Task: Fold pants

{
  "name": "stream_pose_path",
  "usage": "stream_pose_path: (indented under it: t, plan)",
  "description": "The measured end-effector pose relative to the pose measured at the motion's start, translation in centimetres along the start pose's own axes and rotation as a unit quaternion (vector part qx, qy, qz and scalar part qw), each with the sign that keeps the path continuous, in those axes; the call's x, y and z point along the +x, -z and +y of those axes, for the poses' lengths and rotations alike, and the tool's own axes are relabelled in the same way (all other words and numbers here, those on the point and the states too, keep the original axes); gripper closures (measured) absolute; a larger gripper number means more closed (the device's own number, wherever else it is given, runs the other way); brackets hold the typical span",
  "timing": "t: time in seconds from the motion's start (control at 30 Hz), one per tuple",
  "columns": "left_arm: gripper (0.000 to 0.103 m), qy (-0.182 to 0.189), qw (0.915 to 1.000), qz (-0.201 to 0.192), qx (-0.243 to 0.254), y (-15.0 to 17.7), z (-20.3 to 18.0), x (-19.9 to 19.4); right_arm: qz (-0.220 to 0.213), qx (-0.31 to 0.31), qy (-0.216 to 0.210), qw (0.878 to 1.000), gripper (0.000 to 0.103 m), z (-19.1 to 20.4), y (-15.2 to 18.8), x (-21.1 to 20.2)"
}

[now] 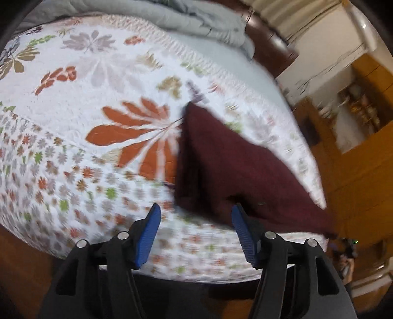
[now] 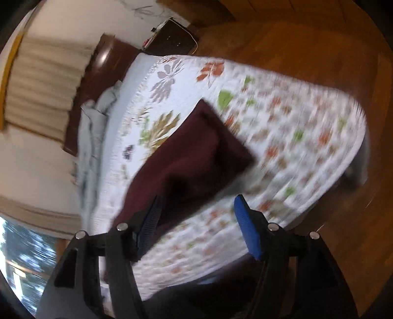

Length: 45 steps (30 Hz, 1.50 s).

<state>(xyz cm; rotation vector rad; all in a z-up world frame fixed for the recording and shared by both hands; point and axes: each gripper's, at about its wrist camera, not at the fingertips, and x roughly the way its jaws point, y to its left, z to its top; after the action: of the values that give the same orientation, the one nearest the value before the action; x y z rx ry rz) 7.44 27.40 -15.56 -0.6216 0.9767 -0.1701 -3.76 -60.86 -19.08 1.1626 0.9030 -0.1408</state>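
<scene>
Bed: I see a white quilted bedspread with orange, green and grey leaf and flower prints (image 1: 103, 81) covering most of both views, with wooden floor beyond its edges.
Pants: the dark maroon fabric pants (image 1: 221, 162) lie on the bedspread near its front edge, folded into a broad flat shape; in the right wrist view (image 2: 196, 152) one layer sits doubled over another.
Left gripper: my left gripper with black arms and blue ribbed pads (image 1: 196, 230) has its jaws apart, nothing between them; the right-hand pad sits at the near edge of the maroon cloth, and through the blur I cannot tell whether it touches.
Right gripper: my right gripper of the same black and blue build (image 2: 196, 225) also stands with jaws spread; the near corner of the pants reaches the left-hand pad, though the pads do not press on it.
Far end: a rumpled pale grey blanket (image 1: 196, 22) is bunched at the head of the bed, against a dark brown wooden headboard (image 2: 98, 68).
Picture quality: both views are smeared, so fine creases in the cloth are lost to me.
</scene>
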Motion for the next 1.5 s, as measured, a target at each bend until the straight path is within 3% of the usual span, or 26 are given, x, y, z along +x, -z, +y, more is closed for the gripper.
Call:
stream_pose_path:
  t: [0.1, 0.23, 0.33, 0.43, 0.63, 0.8, 0.9, 1.03, 1.13, 1.17, 1.2, 1.27, 1.3, 1.33, 1.4, 1.43, 1.5]
  plan:
    - [0.027, 0.049, 0.9987, 0.004, 0.015, 0.6, -3.3, 0.4, 0.003, 0.027, -0.027, 0.999, 0.033, 0.5, 0.3, 0.9]
    - [0.025, 0.113, 0.9912, 0.05, -0.048, 0.4, -5.6, 4.4, -0.002, 0.067, -0.033, 0.997, 0.033, 0.9, -0.9, 2.5]
    - [0.025, 0.079, 0.9911, 0.071, -0.081, 0.2, -5.6, 7.3, 0.006, 0.068, -0.024, 0.997, 0.033, 1.5, -1.9, 3.9]
    - [0.025, 0.054, 0.9851, 0.093, -0.134, 0.2, -4.4, 9.7, 0.013, 0.07, -0.014, 0.997, 0.033, 1.9, -2.5, 4.6]
    - [0.025, 0.047, 0.9821, 0.082, -0.163, -0.8, -4.0, 10.9, 0.018, 0.068, -0.002, 0.997, 0.033, 2.1, -3.5, 5.6]
    - [0.027, 0.052, 0.9779, 0.055, -0.195, -2.0, -3.7, 9.6, 0.025, 0.066, 0.011, 0.997, 0.033, 2.5, -4.3, 6.0]
    - [0.027, 0.067, 0.97, 0.05, -0.229, -2.8, -2.6, 9.4, 0.026, 0.067, 0.013, 0.997, 0.033, 2.8, -4.7, 6.1]
    - [0.025, 0.071, 0.9692, 0.046, -0.232, -3.2, -1.7, 9.6, 0.029, 0.062, 0.017, 0.998, 0.033, 3.0, -4.9, 6.4]
    - [0.027, 0.061, 0.9766, 0.038, -0.203, -3.4, -1.9, 10.7, 0.028, 0.065, 0.01, 0.997, 0.033, 2.5, -4.8, 6.6]
    - [0.035, 0.059, 0.9794, 0.029, -0.191, -3.4, -2.0, 10.7, 0.027, 0.065, 0.011, 0.997, 0.033, 2.4, -4.8, 6.7]
    - [0.052, 0.058, 0.9814, 0.018, -0.182, -3.5, -2.1, 10.7, 0.027, 0.064, 0.012, 0.998, 0.033, 2.4, -4.8, 6.7]
    - [0.071, 0.052, 0.9899, -0.011, -0.131, -4.0, -2.7, 10.1, 0.026, 0.053, 0.016, 0.998, 0.038, 2.9, -5.0, 6.8]
    - [0.075, 0.066, 0.9904, -0.02, -0.12, -4.1, -2.8, 9.8, 0.026, 0.045, 0.02, 0.998, 0.05, 3.4, -5.1, 6.9]
    - [0.076, 0.079, 0.9899, -0.024, -0.115, -4.2, -2.9, 9.7, 0.025, 0.039, 0.021, 0.999, 0.069, 3.8, -5.4, 7.1]
    - [0.081, 0.093, 0.9902, -0.031, -0.099, -4.4, -3.4, 9.2, 0.023, 0.019, 0.021, 0.999, 0.089, 5.4, -6.0, 7.3]
    - [0.081, 0.108, 0.9886, -0.043, -0.095, -4.5, -3.5, 8.4, 0.016, 0.007, 0.025, 1.0, 0.091, 6.3, -6.3, 7.1]
    - [0.085, 0.15, 0.9818, -0.082, -0.083, -4.9, -3.7, 6.5, -0.022, -0.031, -0.012, 0.999, 0.092, 9.0, -6.7, 5.2]
